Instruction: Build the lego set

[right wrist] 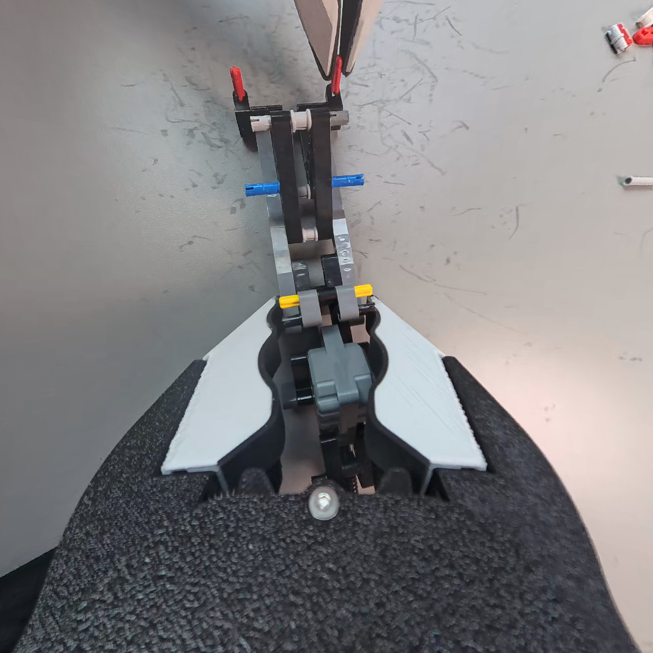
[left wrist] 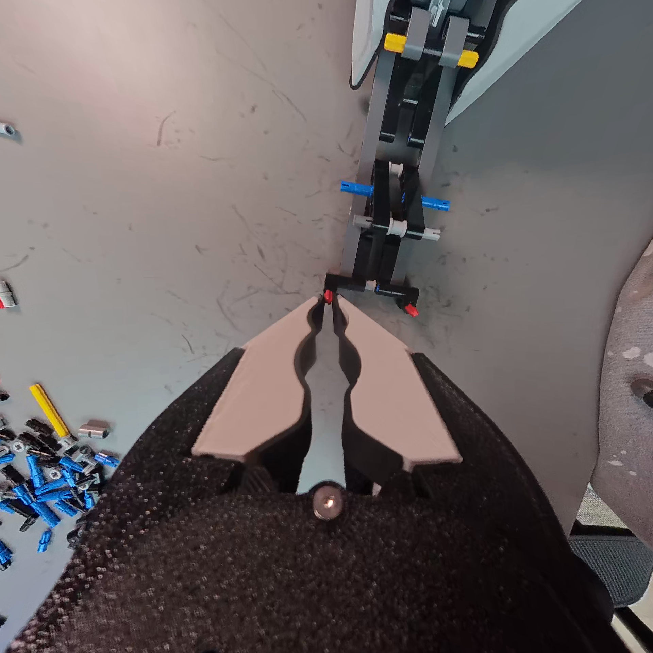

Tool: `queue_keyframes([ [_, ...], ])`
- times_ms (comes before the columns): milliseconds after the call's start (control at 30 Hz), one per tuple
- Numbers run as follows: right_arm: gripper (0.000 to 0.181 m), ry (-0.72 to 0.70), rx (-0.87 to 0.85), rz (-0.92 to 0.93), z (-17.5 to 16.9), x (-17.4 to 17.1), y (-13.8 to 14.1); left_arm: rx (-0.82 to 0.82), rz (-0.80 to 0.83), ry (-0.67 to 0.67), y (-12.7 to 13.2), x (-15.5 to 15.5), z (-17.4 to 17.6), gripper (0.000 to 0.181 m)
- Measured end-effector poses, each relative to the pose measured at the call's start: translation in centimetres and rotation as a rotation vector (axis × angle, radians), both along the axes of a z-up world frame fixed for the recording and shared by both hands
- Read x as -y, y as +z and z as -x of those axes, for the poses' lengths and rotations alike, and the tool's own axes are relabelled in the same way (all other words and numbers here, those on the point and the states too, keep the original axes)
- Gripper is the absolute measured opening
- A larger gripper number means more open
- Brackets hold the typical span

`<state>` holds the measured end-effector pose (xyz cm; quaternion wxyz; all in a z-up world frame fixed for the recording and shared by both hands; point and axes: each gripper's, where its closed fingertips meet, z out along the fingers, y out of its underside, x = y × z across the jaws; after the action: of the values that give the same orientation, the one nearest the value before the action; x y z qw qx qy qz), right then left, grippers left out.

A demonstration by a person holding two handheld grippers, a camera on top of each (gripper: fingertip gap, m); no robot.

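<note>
The lego assembly (right wrist: 304,198), a long frame of black and grey beams, lies stretched between the two grippers over the scuffed grey bench (left wrist: 141,176). Its near end in the right wrist view, a dark grey block with a yellow axle (right wrist: 324,296) across two grey connectors, sits clamped between the fingers of the right gripper (right wrist: 323,305). Further along, blue pins (right wrist: 261,188) stick out to both sides and light grey pins cross the beams. At the far end a black crossbar carries two red pins: one (right wrist: 237,82) stands free, the other red pin (left wrist: 327,296) is pinched at the tips of the left gripper (left wrist: 328,302), whose fingers are closed on it.

In the left wrist view a heap of loose parts (left wrist: 46,470), blue and black pins with a yellow axle, lies near the left edge of the bench, with a few grey pieces further up that edge. In the right wrist view small red and grey pieces (right wrist: 625,35) rest toward the far right of the bench
</note>
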<state>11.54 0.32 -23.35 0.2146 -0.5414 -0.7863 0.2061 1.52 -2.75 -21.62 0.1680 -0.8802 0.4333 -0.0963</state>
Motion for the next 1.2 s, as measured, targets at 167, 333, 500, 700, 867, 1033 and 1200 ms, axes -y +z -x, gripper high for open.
queue_keyframes([
  [167, 0.046, 0.002, -0.002, 0.005, 0.0, 0.05, -0.02, -0.029, 0.007, -0.017, -0.02, 0.09, 0.06, 0.005],
  [333, 0.046, 0.002, -0.004, 0.008, 0.0, 0.06, -0.03, -0.067, 0.008, -0.031, -0.01, 0.02, -0.06, 0.005],
  [500, 0.046, 0.003, -0.009, 0.01, 0.0, 0.09, -0.03, -0.136, -0.002, -0.072, -0.01, 0.01, -0.16, 0.005],
  [700, 0.046, 0.004, -0.017, 0.012, 0.01, 0.09, -0.02, -0.135, 0.004, -0.107, 0.02, 0.17, -0.66, 0.004],
  [867, 0.046, 0.004, -0.024, 0.014, 0.02, 0.09, -0.01, -0.145, -0.002, -0.127, 0.02, 0.01, -0.41, 0.005],
  [1033, 0.045, 0.007, -0.027, 0.016, 0.02, 0.1, -0.01, -0.142, -0.005, -0.13, -0.04, -0.03, -0.01, 0.005],
  [1200, 0.045, 0.008, -0.029, 0.017, 0.03, 0.09, -0.01, -0.155, -0.006, -0.144, -0.12, -0.13, -0.12, 0.004],
])
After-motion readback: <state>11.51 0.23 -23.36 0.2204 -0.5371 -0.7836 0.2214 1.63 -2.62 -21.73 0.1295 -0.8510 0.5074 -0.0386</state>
